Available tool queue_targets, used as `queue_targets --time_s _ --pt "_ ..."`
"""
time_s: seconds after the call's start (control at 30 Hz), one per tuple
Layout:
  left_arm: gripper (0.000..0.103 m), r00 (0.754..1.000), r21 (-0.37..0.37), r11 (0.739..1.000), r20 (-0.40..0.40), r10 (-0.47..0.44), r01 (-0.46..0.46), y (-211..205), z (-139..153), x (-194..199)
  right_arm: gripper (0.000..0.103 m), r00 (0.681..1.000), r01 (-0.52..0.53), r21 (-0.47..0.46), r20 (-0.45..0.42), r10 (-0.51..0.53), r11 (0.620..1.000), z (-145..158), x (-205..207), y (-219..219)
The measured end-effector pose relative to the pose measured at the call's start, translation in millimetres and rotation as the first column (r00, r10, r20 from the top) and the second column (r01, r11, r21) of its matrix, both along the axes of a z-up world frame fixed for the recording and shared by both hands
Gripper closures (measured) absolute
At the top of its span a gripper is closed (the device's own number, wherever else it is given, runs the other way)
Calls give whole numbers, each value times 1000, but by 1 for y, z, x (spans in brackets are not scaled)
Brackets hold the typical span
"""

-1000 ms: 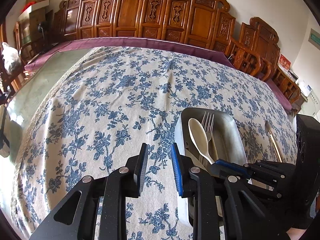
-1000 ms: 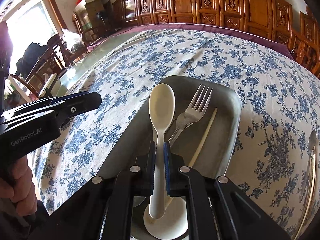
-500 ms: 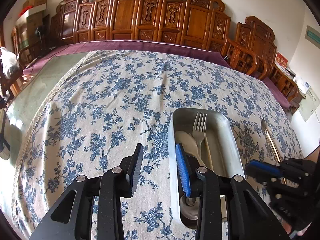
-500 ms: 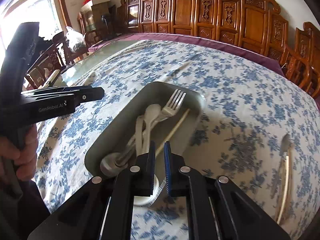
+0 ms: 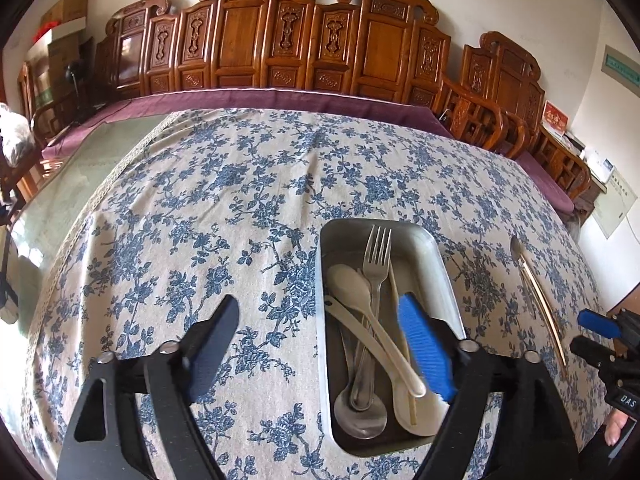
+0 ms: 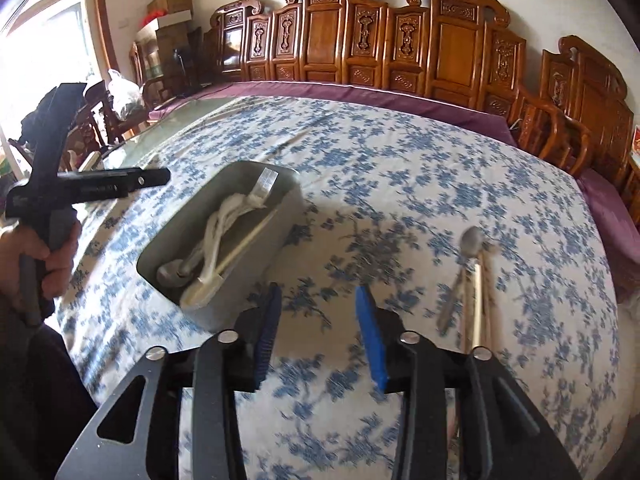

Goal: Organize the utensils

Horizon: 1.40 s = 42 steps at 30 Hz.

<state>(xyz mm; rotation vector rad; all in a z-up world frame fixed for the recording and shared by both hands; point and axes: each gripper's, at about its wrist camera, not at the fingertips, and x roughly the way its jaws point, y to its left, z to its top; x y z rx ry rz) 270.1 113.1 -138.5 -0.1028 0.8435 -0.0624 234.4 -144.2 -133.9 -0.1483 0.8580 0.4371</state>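
Note:
A metal tray (image 5: 444, 264) (image 6: 288, 216) sits on the blue floral tablecloth. It holds a fork (image 5: 376, 256), white plastic spoons (image 5: 350, 280), a metal spoon (image 5: 360, 416) and a chopstick. My left gripper (image 5: 320, 336) is open wide and empty, its right finger over the tray's near right side. My right gripper (image 6: 318, 332) is open and empty above bare cloth, to the right of the tray. A metal spoon (image 6: 470, 242) and chopsticks (image 6: 478, 300) lie on the cloth to its right, and they also show in the left wrist view (image 5: 536, 292).
Carved wooden chairs (image 5: 280, 40) line the far side of the table. A purple cloth edge (image 5: 280, 100) borders the tablecloth. Bare glass tabletop (image 5: 60, 192) lies at the left. The left gripper shows in the right wrist view (image 6: 80, 188).
My right gripper let go of the white spoon into the tray, pulled back to the right and opened. My left gripper opened much wider.

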Motion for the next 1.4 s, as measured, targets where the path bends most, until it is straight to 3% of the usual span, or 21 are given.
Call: queue_targets --time_s 0.1,0.47,0.53,0.73,0.97,1.07,1.23,1.4 --pt "15 1000 10 1000 18 -1 1 -9 3 -4 57 999 16 -58 29 -15 998 -3 -7 -23" --pt "15 998 22 998 47 -53 52 -58 13 -28 57 994 100 -87 -24 -102 991 -40 29 -104" --pt "15 997 36 997 45 -64 62 -71 16 -29 68 993 105 -98 -43 -110 990 -50 39 -111" --pt "15 994 74 992 22 -107 105 -113 16 -26 80 984 134 -103 -101 -145 986 -85 71 -129" --pt "15 983 108 977 -27 -183 185 -173 1 -8 81 981 126 -125 -129 -142 984 -100 87 -136" --pt "15 974 126 966 -48 -223 227 -200 -6 3 97 982 124 -127 -129 -140 984 -99 90 -142" --pt "15 960 141 950 -76 -269 277 -242 -24 27 97 980 144 -98 -126 -156 985 -98 95 -157" --pt "15 957 109 953 -99 -273 283 -269 -41 62 97 981 139 -44 -131 -144 989 -99 96 -167"
